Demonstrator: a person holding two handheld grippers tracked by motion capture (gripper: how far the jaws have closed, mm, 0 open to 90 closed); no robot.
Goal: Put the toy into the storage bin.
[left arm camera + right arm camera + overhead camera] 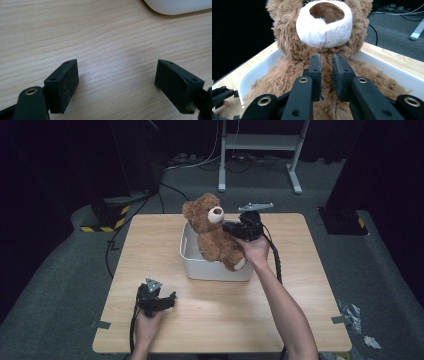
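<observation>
1. Teddy bear (216, 236) sits half in the white bin (192, 262) at the table's (300, 285) centre, head toward 11 o'clock, one foot hanging over the bin's near rim at 5 o'clock.
2. Right gripper (231, 227) meets the bear from 3 o'clock; in the right gripper view its fingers (315, 72) stand nearly together, pinching a tuft of chest fur just under the white muzzle (324, 27).
3. Left gripper (167, 301) rests low over bare wood at about 7 o'clock from the bin, well apart from the bear; in the left gripper view its fingers (62, 83) are wide apart and hold nothing, with the bin's rounded corner at 1 o'clock.
4. Bin walls enclose the bear's lower body.
</observation>
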